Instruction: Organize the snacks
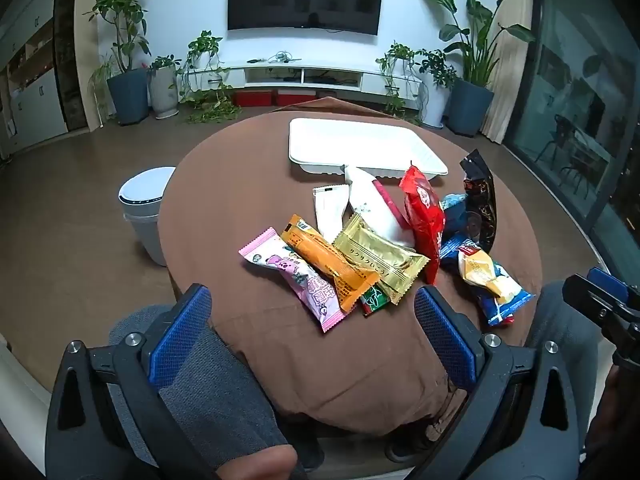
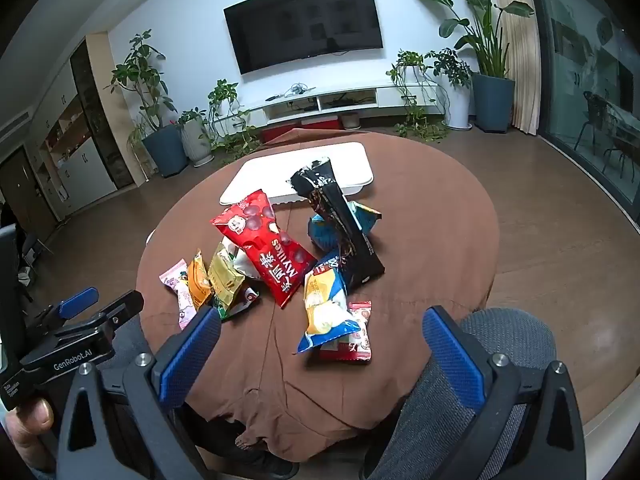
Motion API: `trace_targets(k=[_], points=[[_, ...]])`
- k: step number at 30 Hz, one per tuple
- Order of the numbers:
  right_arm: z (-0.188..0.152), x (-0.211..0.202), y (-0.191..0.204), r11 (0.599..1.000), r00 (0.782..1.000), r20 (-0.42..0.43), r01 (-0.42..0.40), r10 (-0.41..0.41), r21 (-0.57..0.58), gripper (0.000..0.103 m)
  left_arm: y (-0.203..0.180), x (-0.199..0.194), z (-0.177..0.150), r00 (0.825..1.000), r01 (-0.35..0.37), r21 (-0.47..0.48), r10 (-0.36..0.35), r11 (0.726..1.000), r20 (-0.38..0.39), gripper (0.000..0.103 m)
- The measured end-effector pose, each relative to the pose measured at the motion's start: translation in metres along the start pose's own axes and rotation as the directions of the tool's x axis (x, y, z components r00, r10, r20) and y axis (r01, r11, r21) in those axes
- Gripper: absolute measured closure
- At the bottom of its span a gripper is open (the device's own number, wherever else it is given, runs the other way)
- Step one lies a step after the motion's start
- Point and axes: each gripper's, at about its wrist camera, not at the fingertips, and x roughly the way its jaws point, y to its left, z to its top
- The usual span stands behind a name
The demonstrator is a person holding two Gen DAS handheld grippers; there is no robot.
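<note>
1. Left wrist view: the left gripper hangs wide open and empty at the table's near edge; the snack packets, mid-table before the white tray, look light, crinkly, slippery.
2. Right wrist view: the right gripper gapes empty too; the blue chip bag nearest looks fragile, best pinched by its sealed end.

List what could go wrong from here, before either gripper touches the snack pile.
1. The orange packet lies across the pink packet and gold packet, so pulling one may drag its neighbours.
2. The tall black pouch leans on the blue bag; a nudge could topple it.
3. The blue-and-yellow chip bag sits near the brown-clothed table's edge and might slide off.
</note>
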Motion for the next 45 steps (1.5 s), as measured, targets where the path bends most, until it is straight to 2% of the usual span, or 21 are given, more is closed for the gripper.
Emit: trace_targets(k=[4, 9, 45], points=[[-0.0001, 0.0002, 0.0, 1.0, 1.0, -0.003, 0.003, -0.003, -0.001, 0.0, -0.0047, -0.0015, 0.0006, 0.999, -0.023, 0.016, 0.023, 1.0, 0.023, 0.0], [-0.0003, -0.0003, 0.0002, 1.0, 1.0, -0.004, 0.004, -0.004, 0.001, 0.0, -0.0051, -0.0043, -0.0022, 1.0, -0.005, 0.01, 0.005, 1.0, 0.031, 0.0], [-0.0029, 0.0, 0.0004, 1.0, 1.0, -0.014, 0.004, -0.004, 0.001, 0.0, -0.0044, -0.0022, -0.0049, 1.0, 0.001, 0.011, -0.002, 1.0, 0.025, 0.0]])
